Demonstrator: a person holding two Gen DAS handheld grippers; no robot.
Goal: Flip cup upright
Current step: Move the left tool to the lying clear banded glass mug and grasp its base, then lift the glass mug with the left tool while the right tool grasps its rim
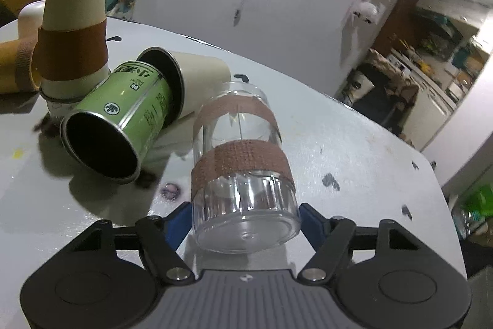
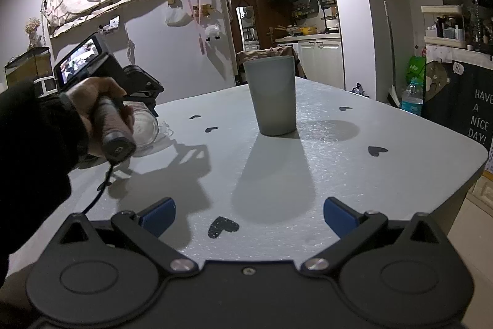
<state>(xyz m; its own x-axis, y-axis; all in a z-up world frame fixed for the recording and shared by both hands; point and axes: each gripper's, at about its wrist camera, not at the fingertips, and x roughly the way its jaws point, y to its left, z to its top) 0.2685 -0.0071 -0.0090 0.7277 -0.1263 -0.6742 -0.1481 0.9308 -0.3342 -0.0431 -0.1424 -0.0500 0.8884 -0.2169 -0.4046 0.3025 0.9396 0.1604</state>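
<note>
A clear plastic cup [image 1: 243, 174] with two brown tape bands lies on its side on the white table [image 1: 354, 144], its base toward the camera. My left gripper [image 1: 245, 221] has its blue fingers [image 1: 178, 221] against both sides of the cup near its base. In the right wrist view the cup [image 2: 144, 128] shows partly behind the hand that holds the left gripper. My right gripper [image 2: 248, 216] is open and empty above the table, apart from any cup.
A green tin [image 1: 120, 122] lies on its side inside a white cup [image 1: 197, 79]. A brown-sleeved paper cup [image 1: 72, 36] stands upside down behind them, at the left. A grey cup [image 2: 272, 94] stands upright mid-table. The table edge [image 2: 480, 156] is at right.
</note>
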